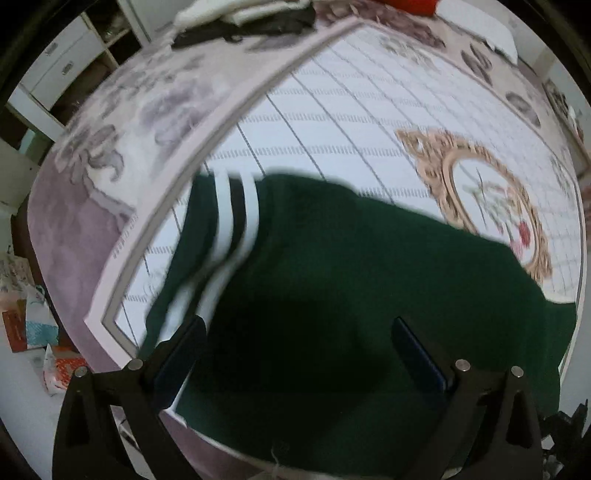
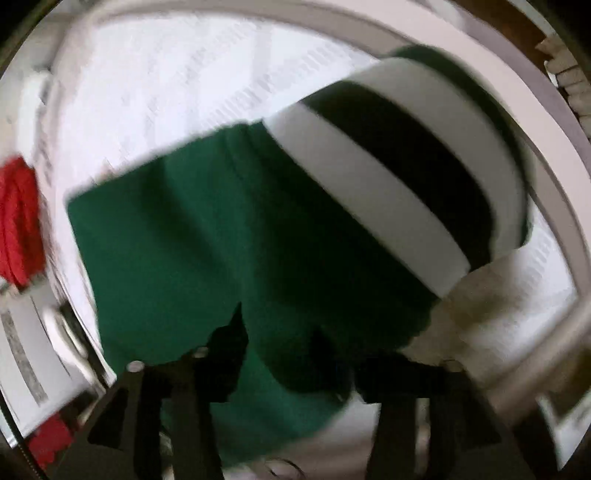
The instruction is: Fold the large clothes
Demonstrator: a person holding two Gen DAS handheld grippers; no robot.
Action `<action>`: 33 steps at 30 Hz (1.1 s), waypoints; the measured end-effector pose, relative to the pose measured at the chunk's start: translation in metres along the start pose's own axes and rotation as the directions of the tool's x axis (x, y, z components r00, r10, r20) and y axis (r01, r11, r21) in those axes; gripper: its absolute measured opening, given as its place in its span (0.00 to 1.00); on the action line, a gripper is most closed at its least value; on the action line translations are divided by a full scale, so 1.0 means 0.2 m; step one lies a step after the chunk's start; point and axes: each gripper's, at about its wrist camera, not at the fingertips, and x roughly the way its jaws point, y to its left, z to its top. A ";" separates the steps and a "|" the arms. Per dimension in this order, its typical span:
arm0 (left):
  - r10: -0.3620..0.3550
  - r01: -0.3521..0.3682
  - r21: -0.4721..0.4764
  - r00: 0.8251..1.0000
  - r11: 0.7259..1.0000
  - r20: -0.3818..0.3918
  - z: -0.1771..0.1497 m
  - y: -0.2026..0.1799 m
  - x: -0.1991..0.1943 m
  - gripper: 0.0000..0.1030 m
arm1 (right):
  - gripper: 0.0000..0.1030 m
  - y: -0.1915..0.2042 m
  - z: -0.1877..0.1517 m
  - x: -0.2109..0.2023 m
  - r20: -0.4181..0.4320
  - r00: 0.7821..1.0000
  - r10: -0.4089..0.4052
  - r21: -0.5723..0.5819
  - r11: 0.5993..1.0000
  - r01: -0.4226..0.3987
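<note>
I am partway through folding the dark green garment [image 1: 351, 295], which lies on the patterned bedspread [image 1: 332, 92] under both my grippers. It looks doubled over at least once, with a sleeve or cuff carrying white and black stripes [image 1: 231, 218] turned across its edge, but the shape is not yet a tidy rectangle, so I judge more folds and some squaring up remain.

My left gripper [image 1: 295, 354] points straight down over the broad green panel with its jaws spread as wide as they go and nothing between them; the cloth lies below, untouched as far as I can see.

My right gripper [image 2: 295, 365] is half closed. Green fabric bunches right at its fingers, yet blur keeps me from telling whether the pads press on it.

The left view gives the wider layout: the bedspread's grey border, a gold oval frame motif [image 1: 487, 206] beside the garment, dark clothes [image 1: 251, 24] piled at the far end of the bed, and shelving beyond. The right view shows the striped band [image 2: 391, 184] up close and a red cloth [image 2: 18, 221] at the left edge.
</note>
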 end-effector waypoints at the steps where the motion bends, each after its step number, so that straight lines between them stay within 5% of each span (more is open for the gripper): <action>1: -0.005 0.005 0.005 1.000 1.000 -0.008 -0.02 -0.02 0.02 1.00 | 0.53 0.01 -0.02 -0.02 -0.028 0.999 -0.034 -0.027 0.999 0.033; 3: 0.002 -0.002 0.025 1.000 1.000 -0.021 -0.05 -0.06 0.06 1.00 | 0.53 0.11 -0.07 -0.07 -0.050 0.987 -0.151 -0.129 0.981 0.144; 6: 0.035 -0.034 0.047 0.999 0.998 -0.016 -0.07 -0.13 0.16 1.00 | 0.53 0.35 -0.13 -0.16 0.003 0.975 -0.223 -0.303 0.929 0.214; 7: 0.039 -0.038 0.048 0.999 0.998 -0.024 -0.06 -0.14 0.20 1.00 | 0.54 0.46 -0.13 -0.20 0.047 0.977 -0.210 -0.359 0.909 0.213; 9: 0.044 -0.042 0.029 0.998 0.999 -0.053 -0.06 -0.14 0.31 1.00 | 0.78 0.70 -0.12 -0.22 0.132 0.980 -0.151 -0.478 0.856 0.197; 12: 0.024 -0.024 -0.006 0.996 1.000 -0.091 -0.07 -0.12 0.46 1.00 | 0.80 1.06 -0.02 -0.12 0.260 0.959 -0.113 -0.613 0.748 0.255; 15: 0.001 -0.004 -0.036 0.998 0.999 -0.063 -0.07 -0.10 0.49 1.00 | 0.80 1.30 0.16 0.10 0.247 0.963 -0.106 -0.688 0.681 0.251; 17: -0.002 -0.001 -0.056 0.999 0.998 -0.049 -0.07 -0.10 0.49 1.00 | 0.79 1.24 0.26 0.23 0.175 0.975 -0.138 -0.703 0.676 0.222; 19: 0.001 -0.003 -0.070 0.999 0.998 -0.034 -0.07 -0.10 0.49 1.00 | 0.43 1.30 0.28 0.35 0.065 0.990 -0.127 -0.711 0.690 0.135; 21: 0.004 -0.005 -0.081 1.000 0.997 -0.007 -0.07 -0.10 0.49 1.00 | 0.14 1.26 0.22 0.32 0.112 0.986 -0.123 -0.726 0.667 0.165; 24: -0.012 0.014 -0.105 1.000 0.994 0.025 -0.06 -0.08 0.49 1.00 | 0.08 1.18 0.11 0.08 0.175 0.985 0.004 -0.724 0.678 0.126; 26: -0.033 0.036 -0.098 0.999 0.994 0.033 -0.04 -0.09 0.49 1.00 | 0.08 1.15 0.06 -0.08 0.231 0.965 0.126 -0.692 0.718 0.072; 28: -0.045 0.048 -0.082 0.998 0.995 0.031 -0.02 -0.10 0.49 1.00 | 0.08 1.15 0.06 -0.13 0.276 0.947 0.163 -0.673 0.737 0.070; 33: -0.040 0.038 -0.091 0.999 0.995 -0.016 0.05 -0.10 0.41 1.00 | 0.18 1.15 0.24 0.06 0.222 0.971 -0.088 -0.623 0.753 0.211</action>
